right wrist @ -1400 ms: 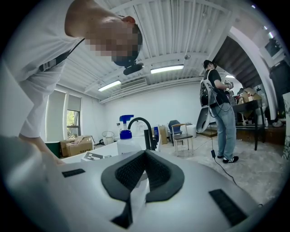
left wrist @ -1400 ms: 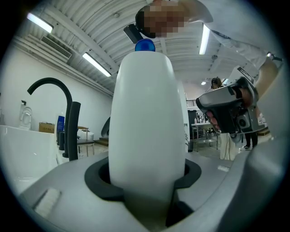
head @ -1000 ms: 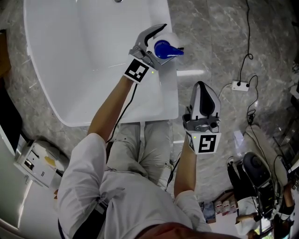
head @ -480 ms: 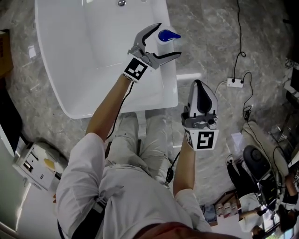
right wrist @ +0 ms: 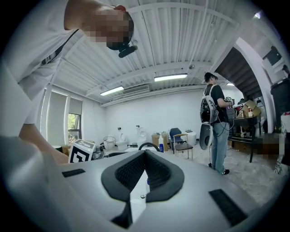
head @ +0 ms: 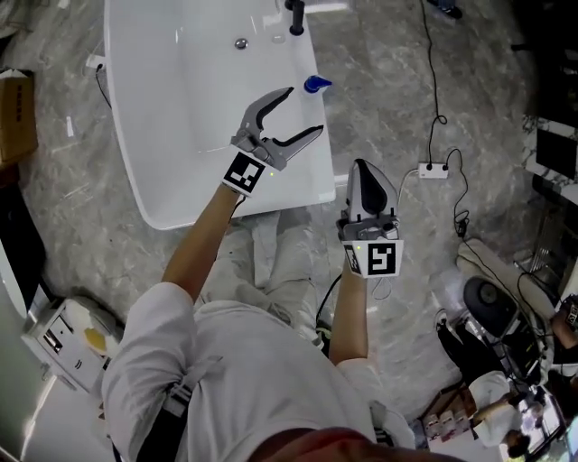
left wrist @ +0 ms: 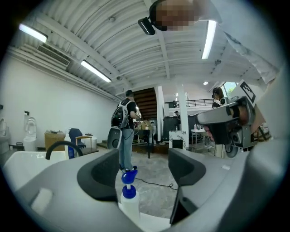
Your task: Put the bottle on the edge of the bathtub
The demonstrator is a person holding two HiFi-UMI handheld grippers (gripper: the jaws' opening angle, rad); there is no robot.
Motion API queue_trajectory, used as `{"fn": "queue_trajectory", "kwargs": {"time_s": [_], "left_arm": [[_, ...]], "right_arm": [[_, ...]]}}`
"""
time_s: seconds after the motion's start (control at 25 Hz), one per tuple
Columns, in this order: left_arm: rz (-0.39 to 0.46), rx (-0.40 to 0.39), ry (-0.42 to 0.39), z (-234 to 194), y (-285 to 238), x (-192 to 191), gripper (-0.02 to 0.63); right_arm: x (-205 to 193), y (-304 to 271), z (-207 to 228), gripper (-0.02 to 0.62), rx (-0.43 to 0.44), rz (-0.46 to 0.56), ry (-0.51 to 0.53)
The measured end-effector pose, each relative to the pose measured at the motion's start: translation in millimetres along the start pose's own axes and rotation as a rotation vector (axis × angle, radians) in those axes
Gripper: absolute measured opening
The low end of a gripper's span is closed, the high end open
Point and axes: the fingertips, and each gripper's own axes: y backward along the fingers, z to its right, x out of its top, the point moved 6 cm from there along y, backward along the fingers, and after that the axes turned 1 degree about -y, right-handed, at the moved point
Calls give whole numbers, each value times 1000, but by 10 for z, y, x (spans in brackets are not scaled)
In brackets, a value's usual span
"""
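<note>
A white bottle with a blue flip cap (head: 315,84) stands upright on the right rim of the white bathtub (head: 321,177). My left gripper (head: 303,112) hovers just short of it, drawn back toward me. Its jaws are apart and closing, and nothing is between the pads. In the left gripper view the bottle (left wrist: 128,198) stands free ahead of the left gripper (left wrist: 141,172). My right gripper (head: 365,177) hangs over the floor beside the tub, shut and empty. The right gripper view shows the right gripper (right wrist: 145,170) with its pads together.
A black faucet (head: 295,16) and a drain (head: 240,42) sit at the tub's far end, and another bottle (left wrist: 68,150) stands near the faucet. A power strip (head: 432,169) with cables lies on the floor to the right. A person with a backpack (left wrist: 126,131) stands beyond.
The left gripper's jaws, which were round the bottle, have spread and pulled back toward me. The bottle stays upright on the tub rim. The right gripper has kept its pose.
</note>
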Motion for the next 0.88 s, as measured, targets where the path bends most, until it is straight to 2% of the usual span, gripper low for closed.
{"fn": "queue_trajectory", "kwargs": {"time_s": [0.24, 0.44, 0.68, 0.8, 0.88], "left_arm": [[13, 4, -60, 19, 274, 733, 210], [40, 23, -62, 151, 515, 1350, 117], [95, 115, 30, 348, 808, 1864, 37], [86, 157, 81, 473, 974, 1955, 0], [68, 179, 103, 508, 1128, 1981, -2]], "right_arm": [[462, 94, -127, 2, 33, -2, 34], [960, 224, -219, 2, 85, 10, 32], [1475, 308, -411, 2, 216, 55, 49], [1528, 324, -483, 2, 270, 48, 66], [1588, 318, -605, 2, 339, 68, 89]]}}
